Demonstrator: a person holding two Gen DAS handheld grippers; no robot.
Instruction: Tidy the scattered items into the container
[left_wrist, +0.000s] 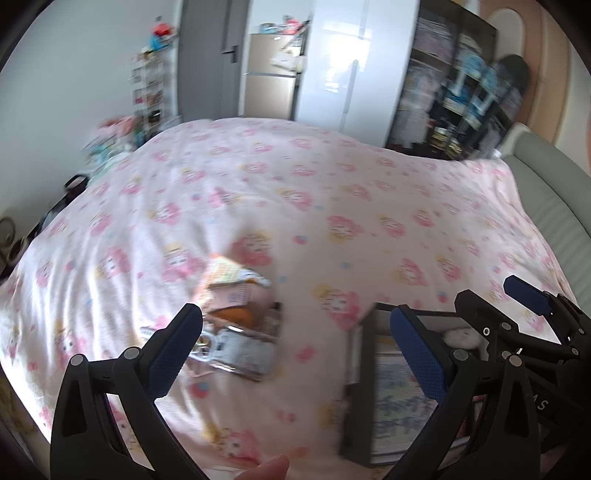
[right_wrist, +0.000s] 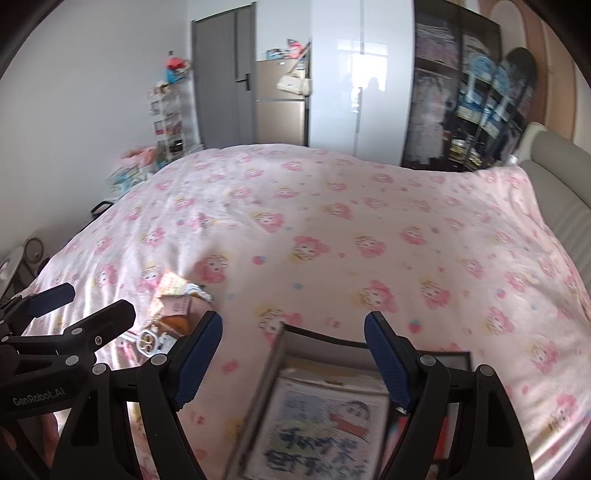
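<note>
A small pile of scattered items (left_wrist: 236, 325) lies on the pink flower-print bed cover: packets, an orange thing and a clear-wrapped pack. My left gripper (left_wrist: 295, 350) hangs open above the cover, the pile just beyond its left finger and nothing between its pads. To its right stands the dark-walled container (left_wrist: 347, 417), holding a cartoon-print booklet (left_wrist: 399, 406) and a white soft thing. My right gripper (right_wrist: 293, 362) is open and empty above the container (right_wrist: 266, 376). In the right wrist view the pile (right_wrist: 173, 306) lies left of it, near the left gripper (right_wrist: 81, 306).
The bed cover (right_wrist: 332, 229) stretches far ahead, with a grey padded headboard (right_wrist: 565, 206) at the right. Behind it stand a grey door, a fridge, a white wardrobe and dark shelves (right_wrist: 472, 103). Toys and a rack fill the far left corner. A thumb (left_wrist: 266, 469) shows at the bottom edge.
</note>
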